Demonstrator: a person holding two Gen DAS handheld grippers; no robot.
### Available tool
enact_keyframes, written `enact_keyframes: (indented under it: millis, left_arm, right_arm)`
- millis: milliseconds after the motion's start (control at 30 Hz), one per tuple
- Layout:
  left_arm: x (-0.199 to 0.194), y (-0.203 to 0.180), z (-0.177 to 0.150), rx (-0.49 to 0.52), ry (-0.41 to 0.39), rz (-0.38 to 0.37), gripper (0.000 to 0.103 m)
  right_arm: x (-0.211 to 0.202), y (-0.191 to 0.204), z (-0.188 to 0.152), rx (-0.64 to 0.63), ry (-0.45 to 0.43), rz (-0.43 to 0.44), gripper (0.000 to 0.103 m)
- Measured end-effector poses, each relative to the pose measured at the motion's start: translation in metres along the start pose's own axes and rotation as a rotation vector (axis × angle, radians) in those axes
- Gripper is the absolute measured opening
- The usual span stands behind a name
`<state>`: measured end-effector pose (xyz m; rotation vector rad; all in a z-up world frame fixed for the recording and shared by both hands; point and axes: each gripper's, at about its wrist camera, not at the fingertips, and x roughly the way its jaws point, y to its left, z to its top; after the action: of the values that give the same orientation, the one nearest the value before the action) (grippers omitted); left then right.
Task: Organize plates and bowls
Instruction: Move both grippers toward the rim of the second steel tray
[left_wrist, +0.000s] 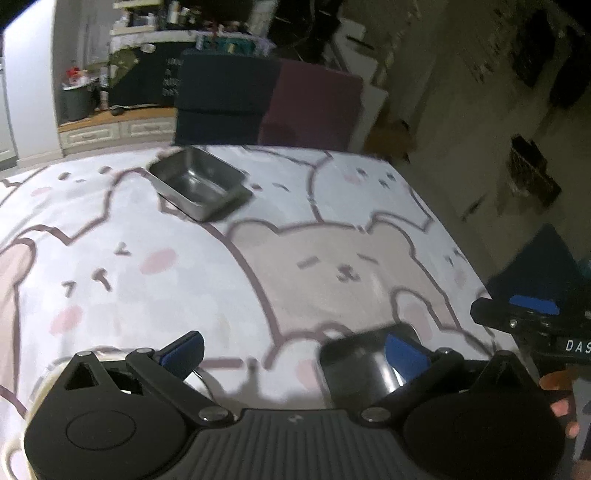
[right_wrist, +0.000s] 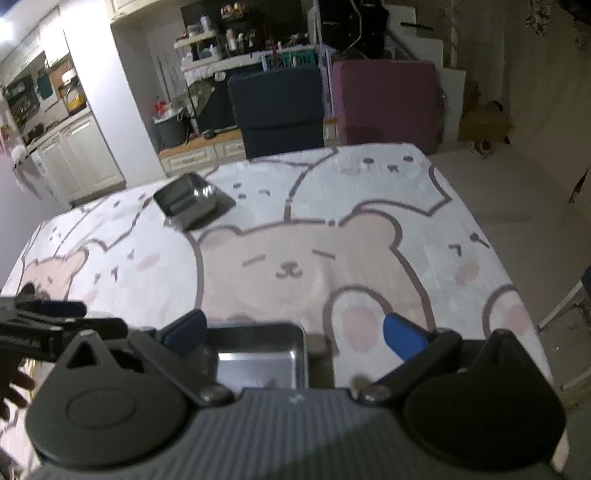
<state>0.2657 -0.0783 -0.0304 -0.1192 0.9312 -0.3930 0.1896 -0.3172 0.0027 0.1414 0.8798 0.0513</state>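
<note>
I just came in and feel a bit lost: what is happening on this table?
A person holds two grippers over a table with a bear-print cloth. Both the left gripper and the right gripper are open and hold nothing. One steel tray lies near them, another steel tray at the far side.

Both views are dim and grainy, with strong fisheye bending at the edges. Light glares white from the upper left corner. The far metal tray (left_wrist: 199, 184) glints, and motion blur smears the left-wrist view most.
</note>
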Motion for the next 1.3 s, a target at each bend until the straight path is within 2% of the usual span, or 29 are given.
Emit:
enact_keyframes:
  millis: [300,433,533,633,733,900,1000,1167,1300]
  left_arm:
    - [0.007,0.07,0.033,-0.133,-0.076,0.061,0.103]
    - [0.012,0.105,0.056,-0.16,-0.115,0.085,0.103]
    - [0.022,0.126,0.075,-0.155,-0.136,0.121,0.103]
    - [0.036,0.14,0.1,-0.104,-0.139,0.159,0.103]
    - [0.058,0.147,0.13,-0.004,-0.144,0.198,0.103]
    - [0.105,0.147,0.166,0.19,-0.09,0.259,0.103]
    - [0.136,0.145,0.179,0.273,-0.059,0.271,0.103]
    - [0.177,0.144,0.194,0.351,-0.022,0.295,0.103]
    - [0.196,0.146,0.203,0.371,-0.004,0.311,0.103]
  right_arm:
    - [0.048,0.044,0.029,0.063,-0.071,0.029,0.103]
    - [0.078,0.068,0.046,0.103,-0.084,0.045,0.103]
    - [0.101,0.079,0.059,0.184,-0.108,0.046,0.103]
    - [0.129,0.087,0.069,0.275,-0.102,0.057,0.103]
    - [0.156,0.091,0.078,0.348,-0.06,0.065,0.103]
    - [0.202,0.096,0.09,0.437,0.026,0.035,0.103]
    - [0.225,0.098,0.094,0.471,0.064,0.045,0.103]
    - [0.256,0.106,0.102,0.49,0.093,0.062,0.103]
    - [0.278,0.116,0.105,0.499,0.137,0.083,0.103]
